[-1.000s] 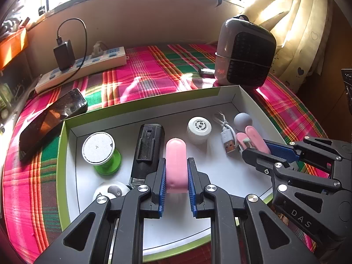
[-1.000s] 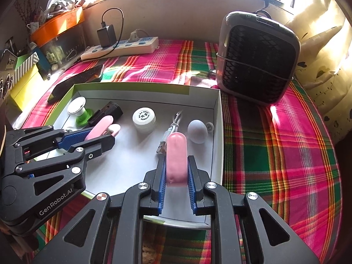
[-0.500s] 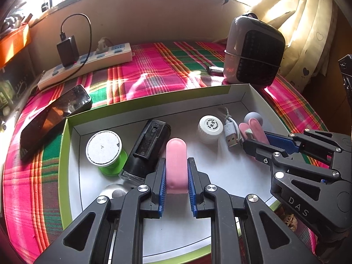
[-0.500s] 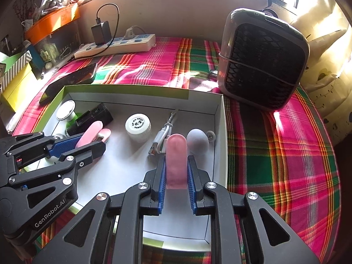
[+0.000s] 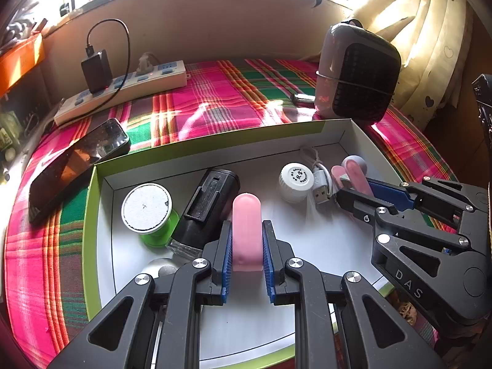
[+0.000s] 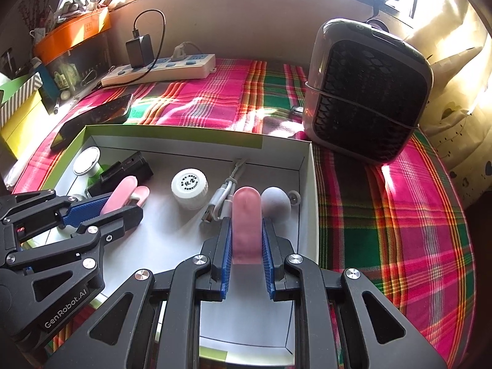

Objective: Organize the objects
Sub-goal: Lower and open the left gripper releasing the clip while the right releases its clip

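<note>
A white box with a green rim [image 5: 92, 215] [image 6: 172, 133] lies on the plaid cloth. My left gripper [image 5: 246, 240] is shut on a pink pad [image 5: 246, 230] and holds it over the box, next to a black device [image 5: 206, 209]. My right gripper [image 6: 246, 236] is shut on another pink pad [image 6: 246, 224] over the box's right side, beside a grey egg-shaped item [image 6: 275, 204]. Each gripper shows in the other's view, left [image 6: 107, 209] and right [image 5: 363, 193]. The box also holds a green spool [image 5: 147, 209], a white cap [image 5: 295, 180] and a USB cable [image 5: 321, 184].
A black phone [image 5: 77, 160] lies left of the box. A power strip with a black charger [image 5: 123, 89] runs along the back wall. A small heater [image 6: 366, 92] stands behind the box's right corner. Curtains hang at the right; cluttered shelves at the left.
Both grippers have drawn back and up a little with their pink pads; the box contents have slid down and away in view. Grips unchanged.
</note>
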